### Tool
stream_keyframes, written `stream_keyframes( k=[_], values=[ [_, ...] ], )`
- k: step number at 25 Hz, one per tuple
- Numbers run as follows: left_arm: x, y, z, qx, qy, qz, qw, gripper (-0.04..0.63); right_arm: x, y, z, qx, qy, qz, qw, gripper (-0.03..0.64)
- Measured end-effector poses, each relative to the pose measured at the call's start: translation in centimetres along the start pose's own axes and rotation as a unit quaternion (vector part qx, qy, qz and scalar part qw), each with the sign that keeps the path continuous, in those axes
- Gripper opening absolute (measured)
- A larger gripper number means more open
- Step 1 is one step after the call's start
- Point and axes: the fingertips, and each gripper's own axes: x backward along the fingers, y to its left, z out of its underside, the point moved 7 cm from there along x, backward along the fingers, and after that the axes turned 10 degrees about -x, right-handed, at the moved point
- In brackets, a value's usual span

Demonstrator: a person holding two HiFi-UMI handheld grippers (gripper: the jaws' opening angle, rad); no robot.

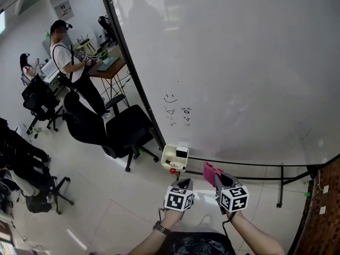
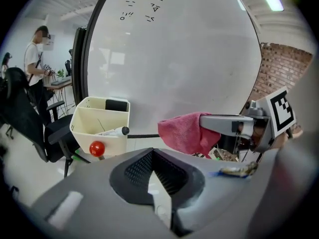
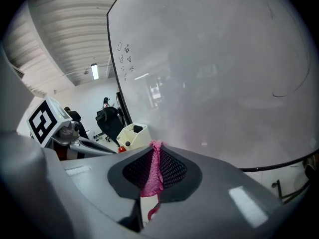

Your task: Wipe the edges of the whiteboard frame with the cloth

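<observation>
The whiteboard (image 1: 239, 62) fills the upper right of the head view, inside a thin black frame (image 1: 133, 73). Its bottom edge (image 1: 249, 165) runs just beyond my grippers. My right gripper (image 1: 219, 178) is shut on a pink cloth (image 1: 211, 171), which hangs close below that bottom edge. In the right gripper view the cloth (image 3: 155, 168) is pinched between the jaws of my right gripper (image 3: 155, 151). My left gripper (image 1: 184, 184) sits beside it to the left, shut on nothing. From the left gripper (image 2: 154, 157) I see the cloth (image 2: 185, 131) to the right.
A cream marker tray (image 1: 175, 156) with a red ball (image 2: 96, 148) hangs at the board's lower left corner. Black office chairs (image 1: 125, 129) stand left of the board. A person (image 1: 66, 62) stands at a desk (image 1: 109, 65) further back. A brick wall (image 1: 324, 211) is at the right.
</observation>
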Motion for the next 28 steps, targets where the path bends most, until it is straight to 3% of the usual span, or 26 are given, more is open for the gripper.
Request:
stream_keyframes(
  k=[9,20,26,28],
  values=[
    [-3.4,-2.9,0.0,0.013,0.014,0.008,0.9998,0.0,1.8,-5.4,2.0,-0.046,0.018,0.018,0.999,0.02],
    [-9.2,-4.8,-1.2,0.01,0.013,0.073,0.9972,0.0,0.3,-7.5,1.5,-0.017,0.037,0.087,0.995,0.02],
    [-11.1,-5.5,-2.5,-0.007,0.011,0.11,0.9938,0.0,0.6,-8.6,2.0,-0.017,0.061,0.079,0.995,0.021],
    [-11.8,-5.8,-3.2,-0.014,0.006,0.122,0.9924,0.0,1.7,-9.7,1.7,0.007,0.074,0.078,0.994,0.021]
  ],
)
